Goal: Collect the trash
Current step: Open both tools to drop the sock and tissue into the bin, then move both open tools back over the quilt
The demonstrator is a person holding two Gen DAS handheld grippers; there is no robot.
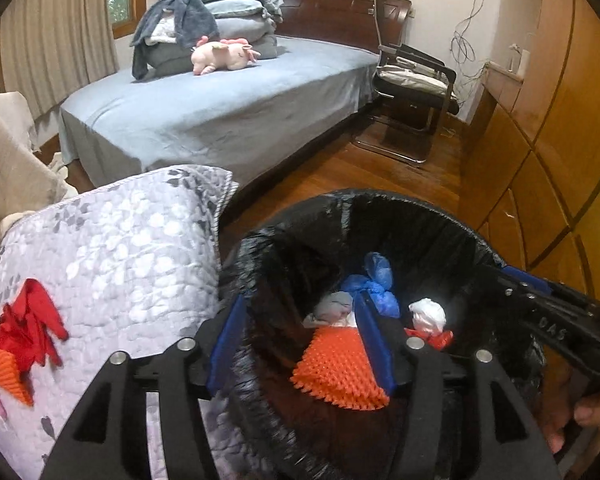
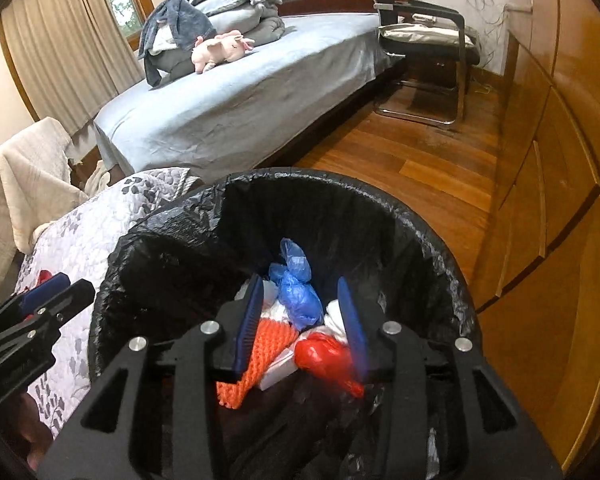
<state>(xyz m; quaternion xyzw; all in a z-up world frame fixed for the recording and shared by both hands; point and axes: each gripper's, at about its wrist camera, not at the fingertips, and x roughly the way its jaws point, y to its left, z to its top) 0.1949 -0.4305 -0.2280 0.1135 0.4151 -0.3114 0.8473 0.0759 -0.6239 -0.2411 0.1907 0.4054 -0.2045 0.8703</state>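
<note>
Both tongs stand over the black-lined trash bin (image 2: 432,236), and both are spread apart with nothing between them: the right tongs (image 2: 302,328) above its middle, the left tongs (image 1: 300,348) straddling its near rim. Inside the bin lie an orange knit piece (image 2: 256,356), a blue bag (image 2: 300,292) and a red bag (image 2: 324,354). Beside the bin, on the floral quilt (image 1: 120,248), a red scrap (image 1: 28,328) is lying.
</note>
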